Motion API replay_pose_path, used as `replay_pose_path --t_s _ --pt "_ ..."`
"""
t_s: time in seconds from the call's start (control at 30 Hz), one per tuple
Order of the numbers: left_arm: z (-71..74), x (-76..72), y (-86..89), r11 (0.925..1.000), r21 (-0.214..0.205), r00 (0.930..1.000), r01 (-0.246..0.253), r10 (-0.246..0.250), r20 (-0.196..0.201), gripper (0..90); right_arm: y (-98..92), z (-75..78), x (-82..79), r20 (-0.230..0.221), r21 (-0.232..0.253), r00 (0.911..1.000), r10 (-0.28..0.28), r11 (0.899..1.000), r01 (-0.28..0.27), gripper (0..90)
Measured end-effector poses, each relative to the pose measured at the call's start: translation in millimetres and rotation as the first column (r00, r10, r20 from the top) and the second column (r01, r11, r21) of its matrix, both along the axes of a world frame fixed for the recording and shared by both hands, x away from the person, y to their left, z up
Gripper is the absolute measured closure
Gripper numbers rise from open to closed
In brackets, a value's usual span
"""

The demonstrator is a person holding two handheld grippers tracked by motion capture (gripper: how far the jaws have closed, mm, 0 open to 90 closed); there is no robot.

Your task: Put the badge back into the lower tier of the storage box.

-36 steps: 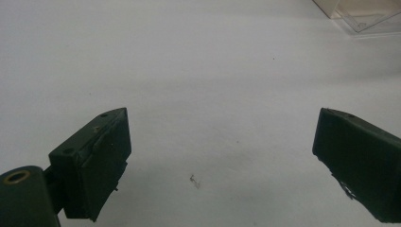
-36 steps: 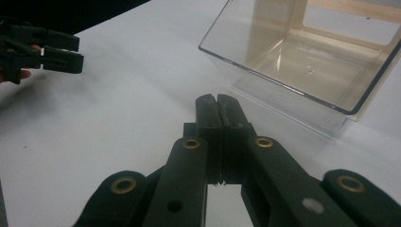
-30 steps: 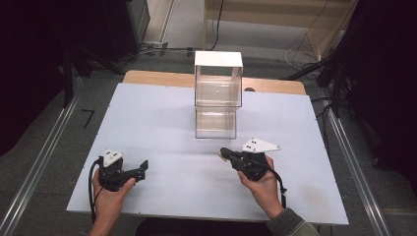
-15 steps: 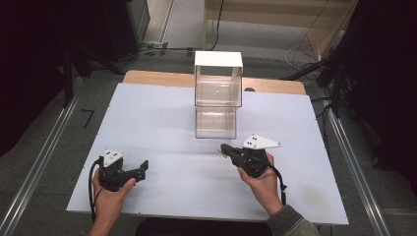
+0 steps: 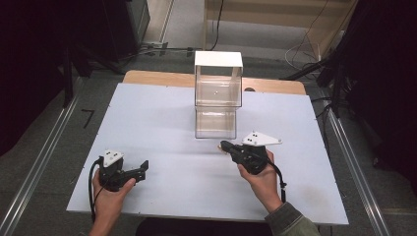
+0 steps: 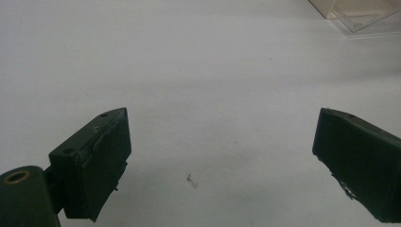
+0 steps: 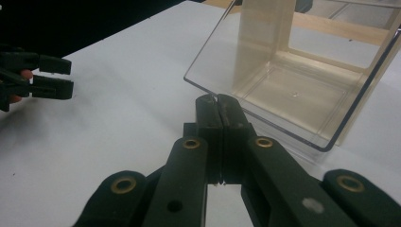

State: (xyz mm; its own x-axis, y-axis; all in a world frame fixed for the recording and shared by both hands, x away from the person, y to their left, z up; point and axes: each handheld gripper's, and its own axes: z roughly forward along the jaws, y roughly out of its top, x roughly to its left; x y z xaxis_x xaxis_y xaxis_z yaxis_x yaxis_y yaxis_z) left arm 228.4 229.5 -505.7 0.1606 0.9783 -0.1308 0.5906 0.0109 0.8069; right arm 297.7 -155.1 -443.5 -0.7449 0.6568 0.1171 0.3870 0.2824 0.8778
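Note:
A clear plastic box (image 5: 218,91) with a white top stands on a second clear box (image 5: 215,123) at the middle back of the white table (image 5: 147,113). My right gripper (image 5: 222,145), in a hand, points at the lower box from just in front of it. In the right gripper view the gripper (image 7: 218,99) has its jaws pressed together with nothing between them, their tips close to the box's front edge (image 7: 265,116). My left gripper (image 5: 144,169) lies low at the front left, pointing right. Its jaws (image 6: 222,127) stand wide apart over bare table.
A corner of the clear box (image 6: 352,12) shows at the top right of the left gripper view. A wooden board (image 5: 162,78) borders the table's far edge. Metal rails (image 5: 44,162) run along both sides, and cables lie on the floor behind.
The right gripper has edged slightly toward the clear boxes. The left hand and its gripper have stayed where they were.

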Motion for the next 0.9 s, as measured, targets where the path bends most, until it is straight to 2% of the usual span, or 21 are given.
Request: replay_pose_path --t_s 0.73,0.9 --pt "-0.1 -0.1 0.0 1.0 -0.002 1.0 -0.001 0.001 0.001 5.7 1.9 9.9 11.4 0.024 0.03 0.9995 -0.022 0.999 0.022 86.8" --pt "0.0 -0.1 0.1 1.0 -0.002 1.0 0.0 0.0 0.001 5.7 2.2 8.2 15.7 0.013 0.031 0.9993 -0.035 0.999 0.034 86.9"
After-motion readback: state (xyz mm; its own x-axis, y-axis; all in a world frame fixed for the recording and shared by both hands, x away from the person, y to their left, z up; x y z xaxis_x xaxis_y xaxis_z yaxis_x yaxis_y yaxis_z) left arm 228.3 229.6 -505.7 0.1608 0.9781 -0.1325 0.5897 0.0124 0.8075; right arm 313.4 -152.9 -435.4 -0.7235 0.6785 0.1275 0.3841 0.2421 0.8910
